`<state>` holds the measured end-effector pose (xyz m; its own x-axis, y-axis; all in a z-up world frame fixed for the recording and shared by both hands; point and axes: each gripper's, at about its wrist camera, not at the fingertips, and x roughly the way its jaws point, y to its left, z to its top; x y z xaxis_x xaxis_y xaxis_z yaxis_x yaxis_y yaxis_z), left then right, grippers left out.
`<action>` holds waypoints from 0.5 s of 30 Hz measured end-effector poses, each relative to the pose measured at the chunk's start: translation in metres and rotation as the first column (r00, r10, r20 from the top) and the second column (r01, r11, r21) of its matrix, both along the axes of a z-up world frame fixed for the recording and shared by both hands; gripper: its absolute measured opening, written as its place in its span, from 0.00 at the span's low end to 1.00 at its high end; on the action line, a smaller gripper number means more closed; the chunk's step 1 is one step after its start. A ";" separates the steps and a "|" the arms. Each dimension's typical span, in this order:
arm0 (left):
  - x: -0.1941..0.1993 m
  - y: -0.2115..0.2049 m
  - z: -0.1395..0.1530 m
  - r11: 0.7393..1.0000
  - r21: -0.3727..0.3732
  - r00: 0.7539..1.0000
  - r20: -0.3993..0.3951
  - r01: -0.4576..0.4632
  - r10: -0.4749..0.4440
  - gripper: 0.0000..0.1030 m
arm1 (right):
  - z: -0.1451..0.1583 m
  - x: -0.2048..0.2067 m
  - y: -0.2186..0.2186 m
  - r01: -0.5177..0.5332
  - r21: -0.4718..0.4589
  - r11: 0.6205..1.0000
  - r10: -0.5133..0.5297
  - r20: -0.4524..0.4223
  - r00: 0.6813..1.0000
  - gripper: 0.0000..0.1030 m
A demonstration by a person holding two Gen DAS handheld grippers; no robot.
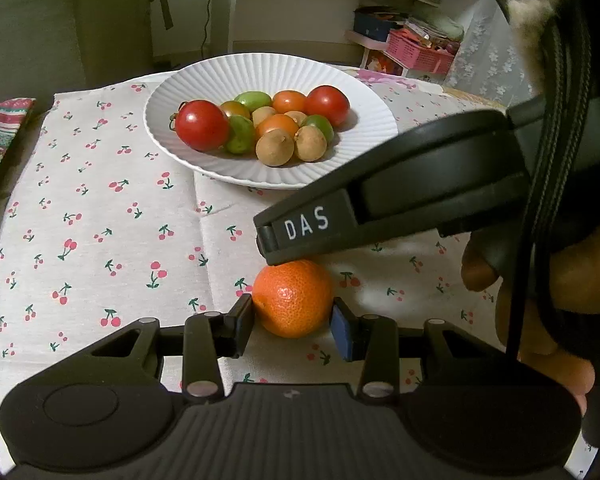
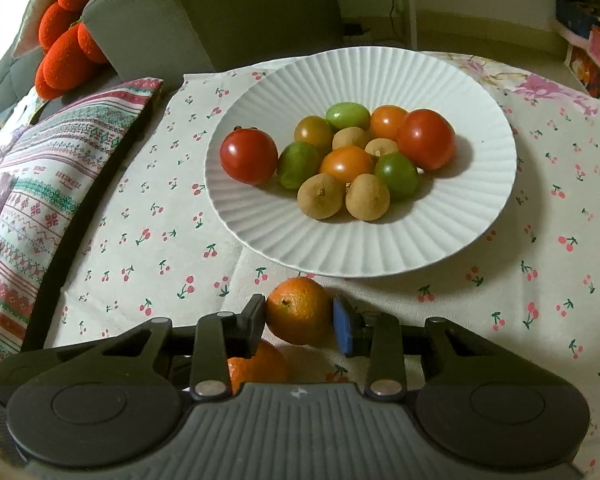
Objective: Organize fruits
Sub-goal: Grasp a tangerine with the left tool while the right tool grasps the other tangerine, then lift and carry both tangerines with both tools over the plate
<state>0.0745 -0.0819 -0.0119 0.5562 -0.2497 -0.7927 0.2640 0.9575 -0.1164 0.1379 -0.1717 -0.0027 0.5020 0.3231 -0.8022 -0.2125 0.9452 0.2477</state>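
Both tongs, left (image 1: 293, 326) and right (image 2: 300, 322), each grip one mandarin (image 1: 293, 298) (image 2: 299, 310); plate (image 2: 480, 240) holds twelve fruits.

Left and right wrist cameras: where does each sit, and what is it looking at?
Left wrist: on the left gripper, facing forward at its mandarin and the plate; the right gripper and right hand show.
Right wrist: on the right gripper, facing a second mandarin and the plate.
Both share plate, tomatoes, cherry cloth.

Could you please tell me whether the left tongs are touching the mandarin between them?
Touching. In the left wrist view, both pads of the left tongs press against the sides of the mandarin, the black one on its left and the blue one on its right, with no gap visible.
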 end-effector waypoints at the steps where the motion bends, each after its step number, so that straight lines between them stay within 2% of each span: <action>1: 0.000 0.000 0.000 1.000 -0.002 1.000 0.000 -0.002 0.002 0.29 | 0.000 0.000 0.000 0.003 -0.002 1.000 -0.003 -0.001 1.000 0.31; 9: -0.004 0.003 0.009 1.000 -0.023 1.000 0.009 -0.001 0.002 0.29 | 0.009 -0.002 -0.003 0.005 0.015 1.000 -0.005 0.008 1.000 0.31; 15: -0.014 -0.001 0.023 0.998 -0.044 0.999 0.032 0.043 -0.042 0.29 | 0.023 -0.004 -0.015 -0.028 0.082 0.996 0.028 -0.008 1.000 0.31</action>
<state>0.0601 -0.0833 0.0106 0.5684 -0.3082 -0.7628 0.3084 0.9394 -0.1497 0.1335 -0.1868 0.0202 0.4848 0.4016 -0.7770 -0.2362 0.9155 0.3258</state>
